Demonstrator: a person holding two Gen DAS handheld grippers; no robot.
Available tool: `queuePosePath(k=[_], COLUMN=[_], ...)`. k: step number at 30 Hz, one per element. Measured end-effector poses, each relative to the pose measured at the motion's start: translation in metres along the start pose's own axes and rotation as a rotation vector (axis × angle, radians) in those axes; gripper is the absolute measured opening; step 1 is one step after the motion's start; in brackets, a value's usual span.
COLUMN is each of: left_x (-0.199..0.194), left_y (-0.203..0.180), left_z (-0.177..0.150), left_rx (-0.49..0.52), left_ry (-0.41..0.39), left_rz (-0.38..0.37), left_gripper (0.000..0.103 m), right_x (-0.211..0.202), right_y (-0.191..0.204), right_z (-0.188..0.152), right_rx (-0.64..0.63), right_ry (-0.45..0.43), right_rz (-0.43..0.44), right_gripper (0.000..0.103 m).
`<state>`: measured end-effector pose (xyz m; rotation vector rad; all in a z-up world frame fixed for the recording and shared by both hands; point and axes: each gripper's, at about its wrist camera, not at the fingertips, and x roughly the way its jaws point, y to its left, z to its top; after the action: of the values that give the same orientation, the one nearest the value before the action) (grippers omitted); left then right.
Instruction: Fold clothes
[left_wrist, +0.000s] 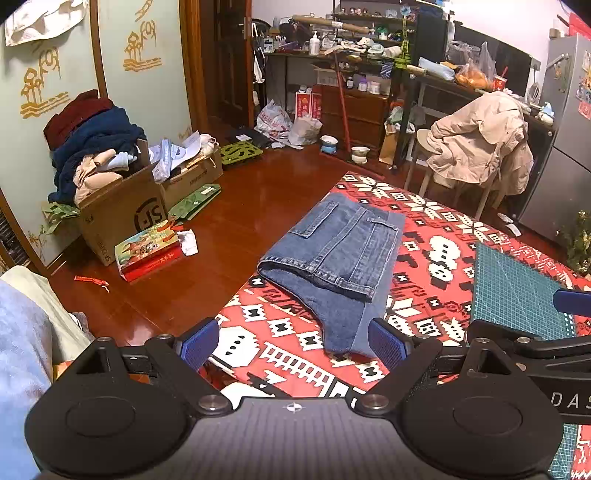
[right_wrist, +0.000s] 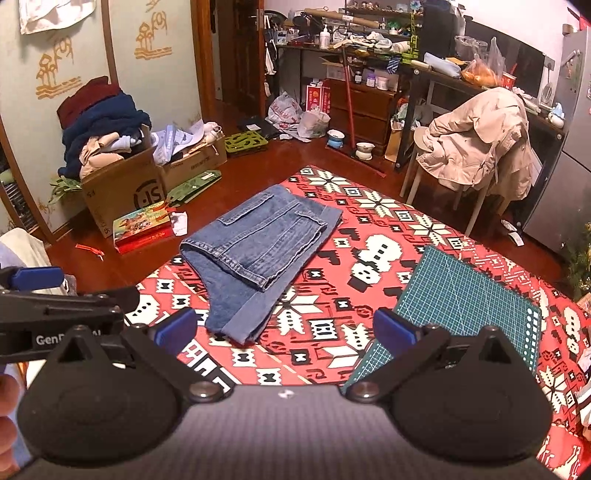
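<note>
A pair of blue jeans (left_wrist: 332, 254) lies folded into a compact stack on the red patterned cloth (left_wrist: 280, 354); the right wrist view shows the same jeans (right_wrist: 258, 251) left of centre. My left gripper (left_wrist: 293, 341) hovers open just before the near corner of the denim, nothing between its blue pads. My right gripper (right_wrist: 284, 328) is also open and empty, held a little to the right of the jeans' near end. Each view catches the other gripper at its edge: the right gripper (left_wrist: 570, 301) and the left gripper (right_wrist: 35, 277).
A green cutting mat (right_wrist: 465, 295) lies on the cloth to the right of the jeans. Cardboard boxes piled with clothes (left_wrist: 107, 173) stand on the wooden floor at left. A chair draped with a beige jacket (left_wrist: 480, 147) and cluttered desks (left_wrist: 351, 55) stand behind.
</note>
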<state>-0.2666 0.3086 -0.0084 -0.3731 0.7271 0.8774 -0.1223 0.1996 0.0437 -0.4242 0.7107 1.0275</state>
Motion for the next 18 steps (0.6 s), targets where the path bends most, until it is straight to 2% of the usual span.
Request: queuePosePath(k=[18], left_x=[-0.0018], left_y=[0.009], left_z=[0.0001], left_rx=[-0.008], left_ry=[0.003], left_rz=[0.009], left_gripper=[0.088], right_x=[0.0007], right_y=[0.0065], right_z=[0.0004], right_rx=[-0.005], right_ry=[0.011], right_rz=[0.017], right_gripper=[0.102])
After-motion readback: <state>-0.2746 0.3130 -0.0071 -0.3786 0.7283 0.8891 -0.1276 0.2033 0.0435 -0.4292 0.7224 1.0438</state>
